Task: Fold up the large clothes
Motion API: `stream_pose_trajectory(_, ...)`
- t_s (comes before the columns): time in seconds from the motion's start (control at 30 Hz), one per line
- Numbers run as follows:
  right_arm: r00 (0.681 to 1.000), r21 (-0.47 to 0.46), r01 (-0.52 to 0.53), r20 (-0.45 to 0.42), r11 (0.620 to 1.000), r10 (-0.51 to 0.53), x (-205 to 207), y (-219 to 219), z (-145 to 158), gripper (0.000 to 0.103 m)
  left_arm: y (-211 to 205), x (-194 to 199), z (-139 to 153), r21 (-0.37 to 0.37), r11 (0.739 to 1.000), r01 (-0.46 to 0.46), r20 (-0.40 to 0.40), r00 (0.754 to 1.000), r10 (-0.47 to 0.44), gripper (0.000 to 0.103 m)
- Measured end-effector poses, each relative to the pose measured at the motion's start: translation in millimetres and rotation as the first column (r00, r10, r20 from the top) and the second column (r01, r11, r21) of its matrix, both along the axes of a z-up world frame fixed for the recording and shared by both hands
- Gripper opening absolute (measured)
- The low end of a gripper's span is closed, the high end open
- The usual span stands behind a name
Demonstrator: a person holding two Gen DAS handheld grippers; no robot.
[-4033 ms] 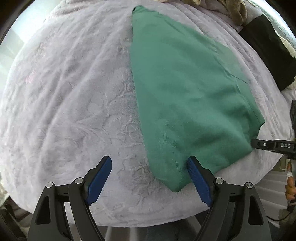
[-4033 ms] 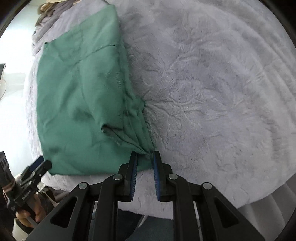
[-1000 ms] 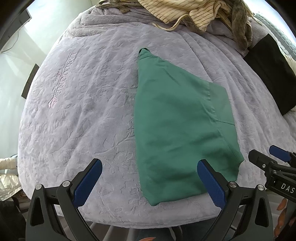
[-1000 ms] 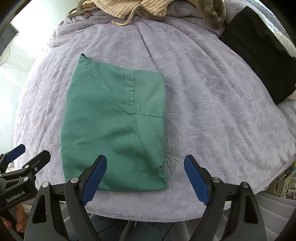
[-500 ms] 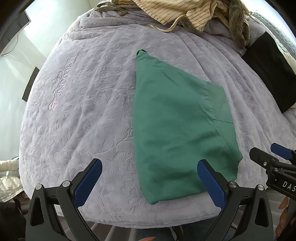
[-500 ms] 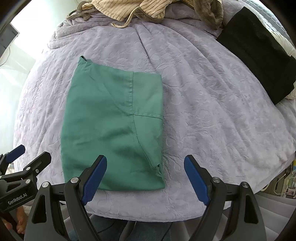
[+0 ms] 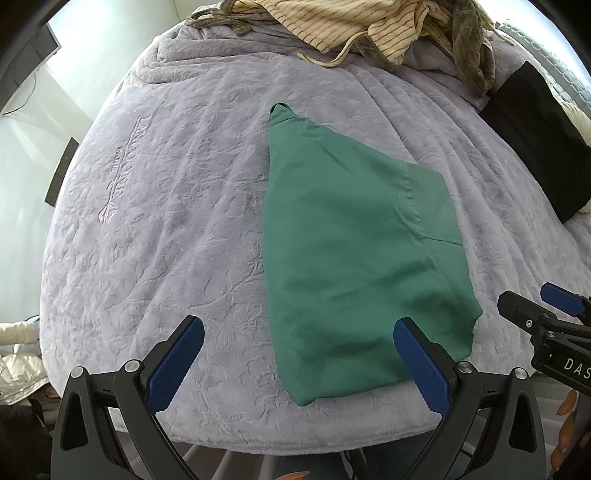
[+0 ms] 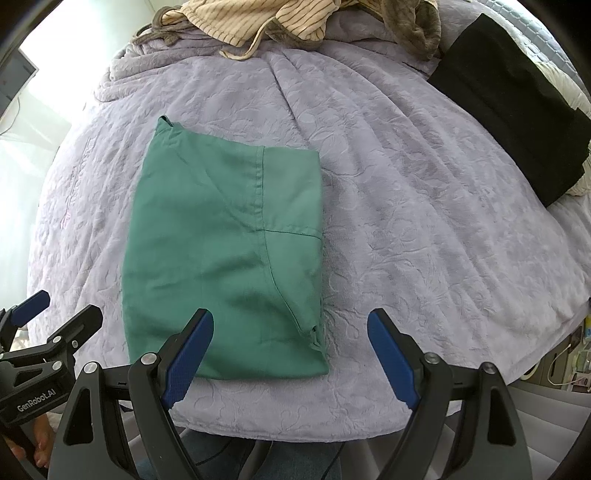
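Green folded garment (image 8: 225, 258) is lying flat on lavender bedspread (image 8: 424, 229) while left gripper (image 7: 299, 358) and right gripper (image 8: 291, 354) are hovering wide-jawed, empty.

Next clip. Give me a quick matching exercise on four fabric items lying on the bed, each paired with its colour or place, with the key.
Things:
1. folded garment
2. bedspread
3. striped cloth
4. dark folded cloth

Descriptions:
A. black, at the far right edge of the bed
B. green, flat near the front edge
C. pale lilac with an embossed pattern
D. cream with thin dark stripes, heaped at the far end

Pairs: 1-B, 2-C, 3-D, 4-A
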State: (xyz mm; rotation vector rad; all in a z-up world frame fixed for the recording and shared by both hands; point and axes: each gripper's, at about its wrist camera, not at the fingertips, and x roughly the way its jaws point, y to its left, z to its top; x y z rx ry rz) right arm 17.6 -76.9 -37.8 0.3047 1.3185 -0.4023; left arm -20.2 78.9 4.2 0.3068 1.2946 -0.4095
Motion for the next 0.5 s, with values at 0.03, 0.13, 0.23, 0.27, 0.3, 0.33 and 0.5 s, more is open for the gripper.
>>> stream_pose_trajectory(0.03, 1.000, 0.000, 0.000, -0.001, 1.000, 0.000, -0.3, 0.2, -0.1, 0.087, -0.2, -0.6, 0.5, 0.000, 1.000, 0.002, 0.002, 1.000, -0.002, 0.103)
stream_pose_trajectory(0.13, 1.000, 0.001, 0.000, -0.001, 1.000, 0.000, -0.5, 0.5, 0.1, 0.087, -0.6, -1.5, 1.4, -0.001, 1.000, 0.006, 0.004, 1.000, -0.006, 0.103)
stream_pose_trajectory(0.23, 1.000, 0.000, 0.001, -0.001, 1.000, -0.001, -1.3, 1.3, 0.5, 0.087, -0.8, -1.5, 1.8, 0.000, 1.000, 0.006, 0.005, 1.000, -0.006, 0.103)
stream_pose_trajectory(0.27, 1.000, -0.001, 0.002, 0.001, 1.000, -0.002, -1.7, 1.8, 0.6, 0.087, -0.8, -1.7, 1.8, 0.000, 1.000, 0.006, 0.006, 1.000, -0.006, 0.103)
stream_pose_trajectory(0.3, 1.000, 0.000, 0.001, 0.000, 1.000, -0.001, -1.5, 1.5, 0.5, 0.087, -0.5, -1.2, 2.0, 0.000, 1.000, 0.005, 0.006, 1.000, -0.005, 0.103)
stream_pose_trajectory(0.33, 1.000, -0.001, 0.001, -0.002, 1.000, -0.001, -1.4, 1.4, 0.3, 0.087, -0.6, -1.2, 1.8, 0.001, 1.000, 0.005, 0.006, 1.000, -0.005, 0.103)
stream_pose_trajectory(0.5, 1.000, 0.000, 0.001, -0.003, 1.000, -0.001, -0.9, 1.4, 0.3, 0.087, -0.7, -0.8, 1.7, 0.004, 1.000, 0.001, 0.006, 1.000, -0.001, 0.103)
